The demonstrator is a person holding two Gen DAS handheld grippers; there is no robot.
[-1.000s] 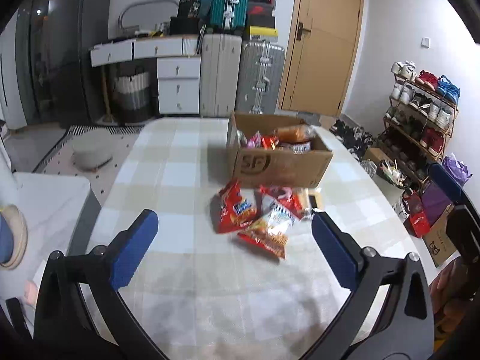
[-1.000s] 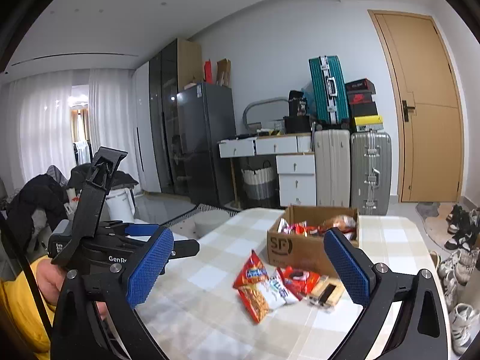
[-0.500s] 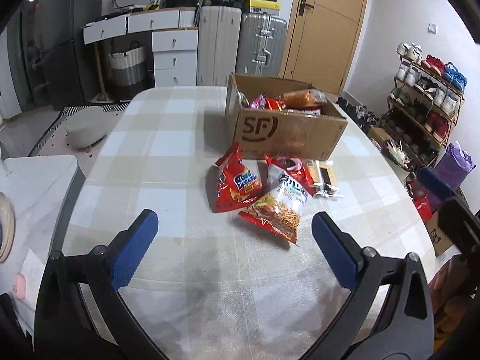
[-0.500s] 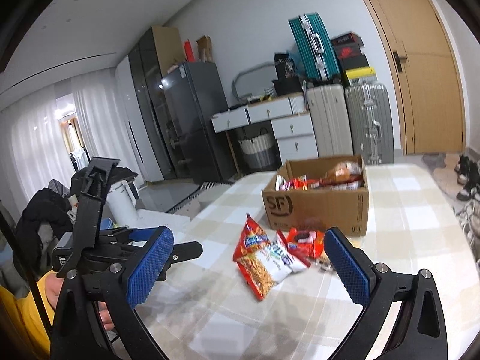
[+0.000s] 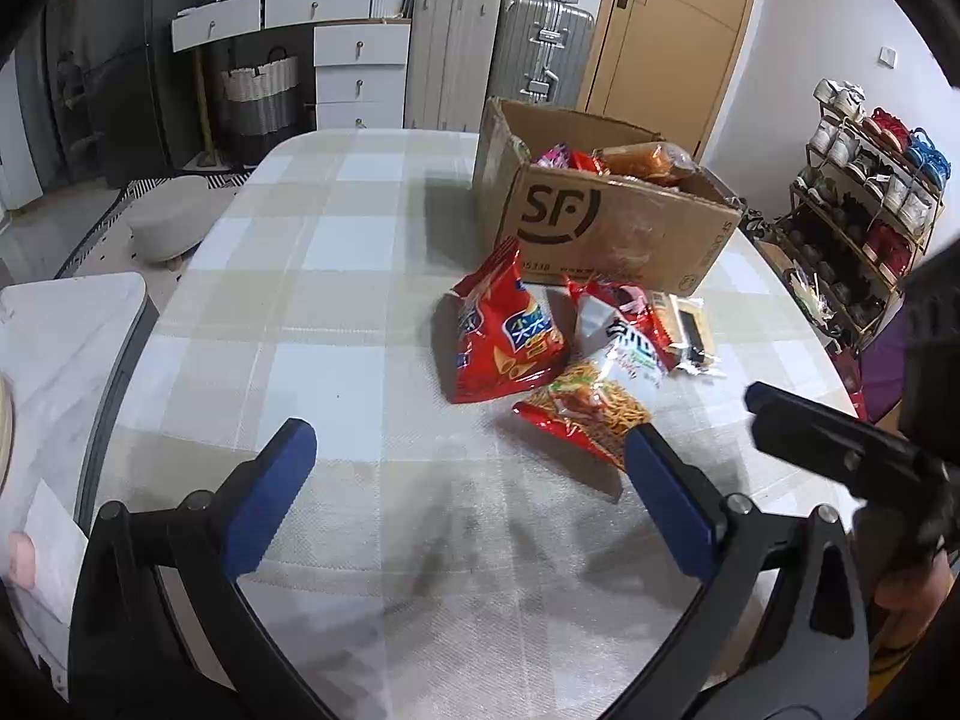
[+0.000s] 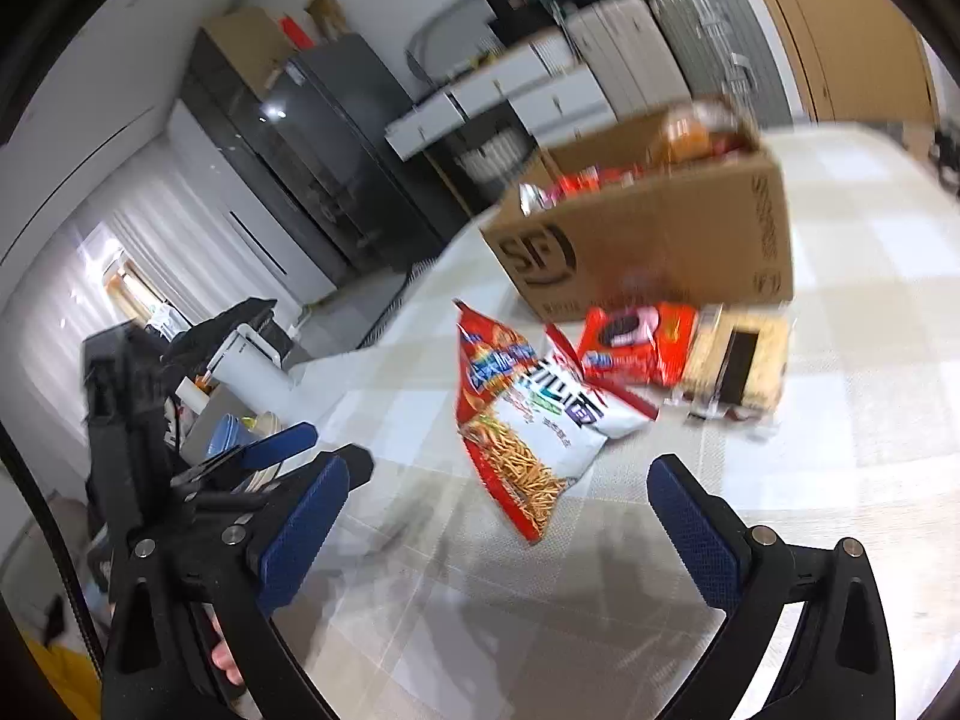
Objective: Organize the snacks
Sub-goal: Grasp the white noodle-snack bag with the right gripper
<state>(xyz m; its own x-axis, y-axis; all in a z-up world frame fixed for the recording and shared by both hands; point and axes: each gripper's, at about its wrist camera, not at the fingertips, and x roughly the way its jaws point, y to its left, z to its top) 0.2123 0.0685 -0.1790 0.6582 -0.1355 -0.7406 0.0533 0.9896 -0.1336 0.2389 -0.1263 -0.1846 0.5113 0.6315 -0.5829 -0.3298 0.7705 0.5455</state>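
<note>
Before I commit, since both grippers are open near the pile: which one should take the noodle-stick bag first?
Probably the right gripper: the noodle-stick bag lies between its open fingers. For the left gripper, the bag sits off by its right finger, so it would need to shift sideways.

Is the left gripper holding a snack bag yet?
No. The left gripper is open and empty above the table, short of the noodle bag.

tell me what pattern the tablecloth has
The tablecloth is a pale check of beige, white and light grey squares, shown best in the left wrist view.
</note>
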